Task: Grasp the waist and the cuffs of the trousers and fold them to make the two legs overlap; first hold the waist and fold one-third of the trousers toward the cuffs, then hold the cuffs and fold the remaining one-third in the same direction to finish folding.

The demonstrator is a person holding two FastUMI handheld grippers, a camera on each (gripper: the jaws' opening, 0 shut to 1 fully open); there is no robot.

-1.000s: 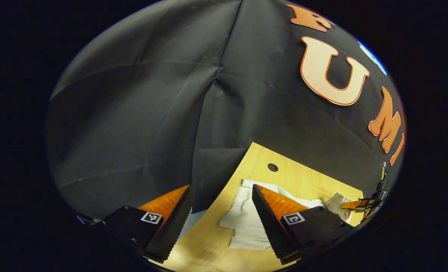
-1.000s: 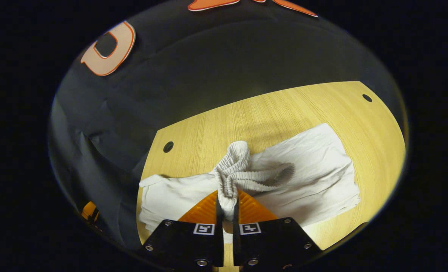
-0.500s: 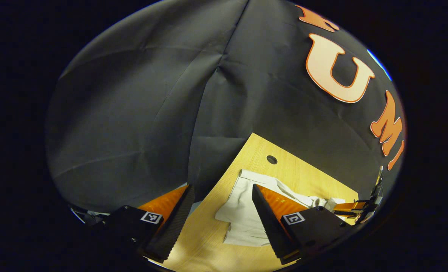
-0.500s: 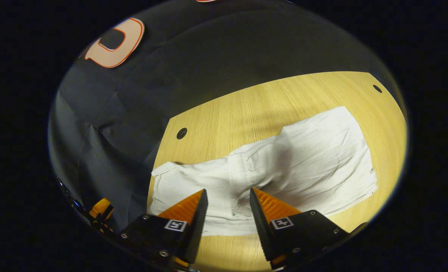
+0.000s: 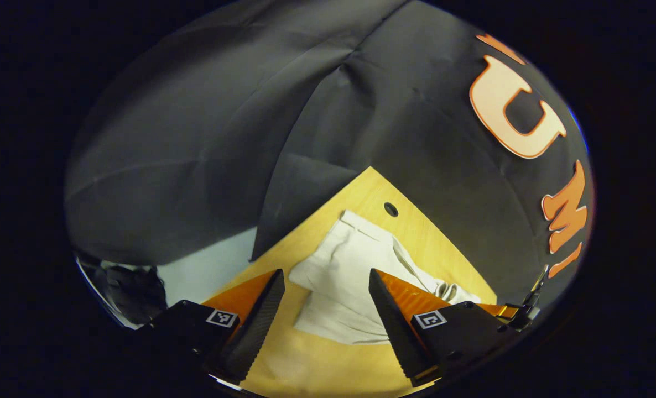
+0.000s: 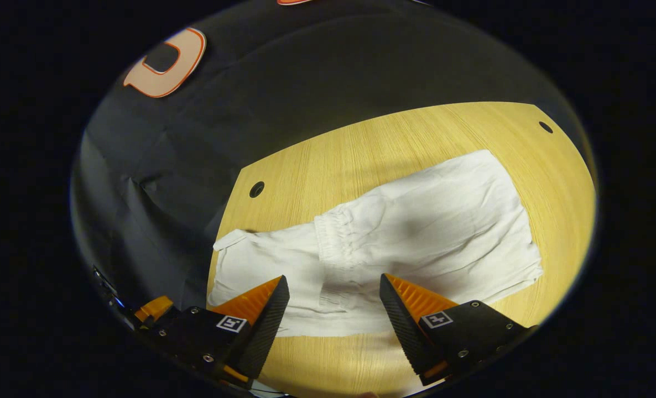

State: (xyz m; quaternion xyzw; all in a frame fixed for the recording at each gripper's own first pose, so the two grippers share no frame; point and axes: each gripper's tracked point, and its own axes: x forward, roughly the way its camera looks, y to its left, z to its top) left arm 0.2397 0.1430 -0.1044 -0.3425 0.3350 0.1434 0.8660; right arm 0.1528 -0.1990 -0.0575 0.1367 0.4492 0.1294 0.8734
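Observation:
White trousers (image 6: 416, 232) lie flat on the wooden table (image 6: 394, 143), the waist end folded over the legs; the elastic waistband (image 6: 333, 243) rests across the middle. The cuff end (image 6: 231, 243) lies at the left in the right gripper view. My right gripper (image 6: 332, 301) hovers open above the near edge of the cloth, holding nothing. In the left gripper view the trousers (image 5: 350, 265) lie beyond my left gripper (image 5: 326, 298), which is open and empty over the cuff end. The other gripper (image 5: 513, 312) peeks in at the far right.
Two round cable holes sit in the table top (image 6: 256, 189) (image 6: 545, 127). The black cloth wall (image 6: 306, 83) hangs close behind the table. A pale floor (image 5: 206, 265) shows past the table's left edge in the left gripper view.
My right gripper let go of the waistband, opened and pulled back; the waist now lies folded over the legs. My left gripper swung so that the cuff end sits between its fingers.

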